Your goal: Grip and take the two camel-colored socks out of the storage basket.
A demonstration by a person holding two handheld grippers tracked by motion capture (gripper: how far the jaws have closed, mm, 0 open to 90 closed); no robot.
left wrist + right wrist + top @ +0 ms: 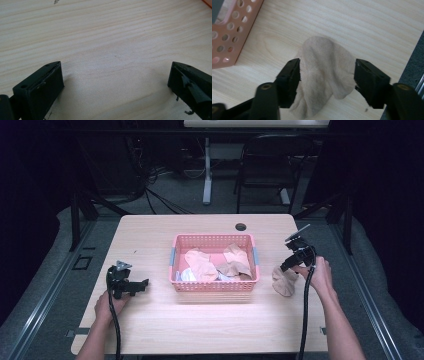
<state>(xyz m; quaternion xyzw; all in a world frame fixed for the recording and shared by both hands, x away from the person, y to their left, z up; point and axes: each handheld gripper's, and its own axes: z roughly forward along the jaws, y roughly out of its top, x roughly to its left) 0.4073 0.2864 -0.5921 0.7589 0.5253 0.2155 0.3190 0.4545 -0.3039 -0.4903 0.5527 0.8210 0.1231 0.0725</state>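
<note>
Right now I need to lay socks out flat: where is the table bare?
Bare wood: the front strip between the pink basket and the near edge, and the far strip behind the basket. The right side is crowded by the beige sock between the right gripper fingers; the left gripper occupies the left.

basket contents: in the high view we see beige cloth pieces piled in the pink basket; how many, and what the pale bits below them are, we cannot tell.
basket in right gripper view: the frame's left and top edges cut it to one corner.
beige cloth: its lower end runs out of the frame's bottom; the right gripper covers its sides.
left gripper: the frame's bottom crops both jaws.
</note>
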